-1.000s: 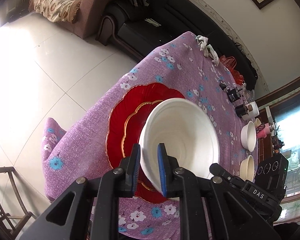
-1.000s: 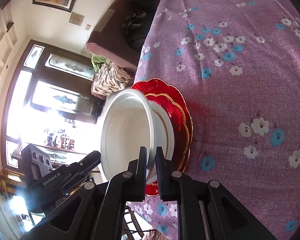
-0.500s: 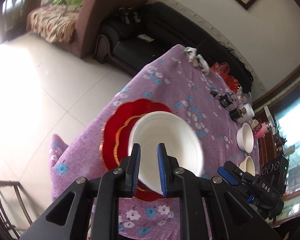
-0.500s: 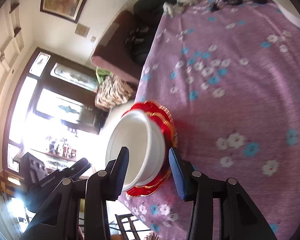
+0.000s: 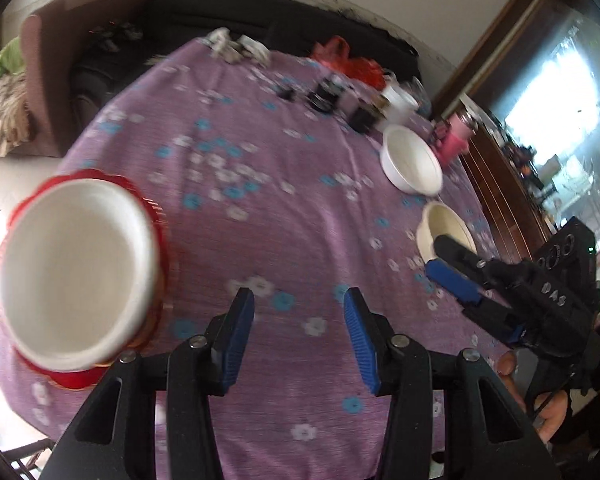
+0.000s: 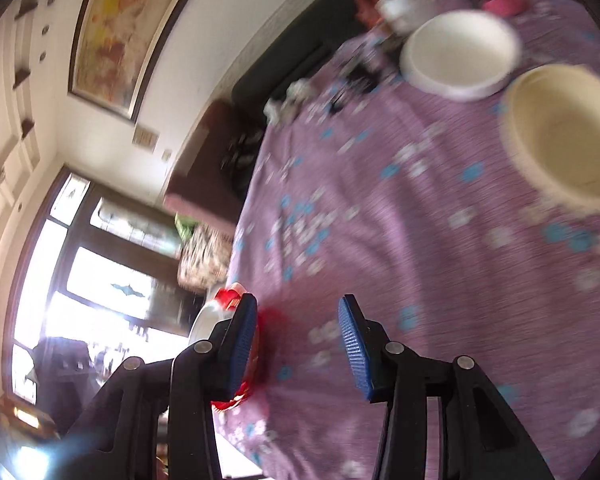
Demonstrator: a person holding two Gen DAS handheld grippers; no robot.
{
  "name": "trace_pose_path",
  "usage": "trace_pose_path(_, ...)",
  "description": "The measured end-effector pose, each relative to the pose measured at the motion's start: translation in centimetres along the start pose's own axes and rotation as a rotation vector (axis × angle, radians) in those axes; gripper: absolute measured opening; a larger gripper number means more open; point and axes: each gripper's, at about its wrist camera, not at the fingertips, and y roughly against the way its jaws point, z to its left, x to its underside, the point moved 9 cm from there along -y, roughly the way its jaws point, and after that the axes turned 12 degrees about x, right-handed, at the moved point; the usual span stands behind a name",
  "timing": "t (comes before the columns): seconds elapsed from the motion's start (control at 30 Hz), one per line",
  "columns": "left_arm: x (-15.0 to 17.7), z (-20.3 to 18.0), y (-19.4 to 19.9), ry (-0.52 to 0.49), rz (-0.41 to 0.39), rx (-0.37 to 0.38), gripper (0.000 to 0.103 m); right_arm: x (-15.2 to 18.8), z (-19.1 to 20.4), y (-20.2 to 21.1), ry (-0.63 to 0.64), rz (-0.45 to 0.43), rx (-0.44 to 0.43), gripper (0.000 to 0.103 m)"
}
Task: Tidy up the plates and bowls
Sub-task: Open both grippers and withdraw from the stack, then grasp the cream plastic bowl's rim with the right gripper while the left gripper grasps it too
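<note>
A large white bowl [image 5: 74,276] sits nested on red scalloped plates [image 5: 156,216] at the purple floral tablecloth's [image 5: 284,216] edge — stacked to save space. Left gripper [image 5: 298,336] and right gripper [image 6: 296,340] hover spread, empty. A smaller white bowl [image 6: 460,54] and cream bowl [image 6: 564,136] sit unstacked — well apart.

a home living room: sofa [image 5: 260,8], framed painting [image 6: 116,28].
</note>
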Motion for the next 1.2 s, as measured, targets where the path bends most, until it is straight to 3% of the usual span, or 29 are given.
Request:
trace_pose_path(0.33,0.6,-5.4,-8.2,-0.029,0.152,0.036,0.046,-5.0,-12.7,9.5,-0.202,-0.192,0.092,0.05)
trace_pose_path(0.6,-1.7,-9.2,-13.6,-0.038,0.206,0.062,0.046,-7.2,-19.4,13.2,-0.307,-0.252,0.158,0.05)
trace_pose_path(0.8,-4.3,-11.0,-18.1,-0.022,0.239,0.075,0.05,-8.7,-21.7,12.7,-0.331,-0.252,0.2,0.05)
trace_pose_path(1.2,-5.1,-12.1,-23.1,0.045,0.303,0.136,0.05,-10.4,-25.2,8.5,-0.387,-0.18,0.197,0.05)
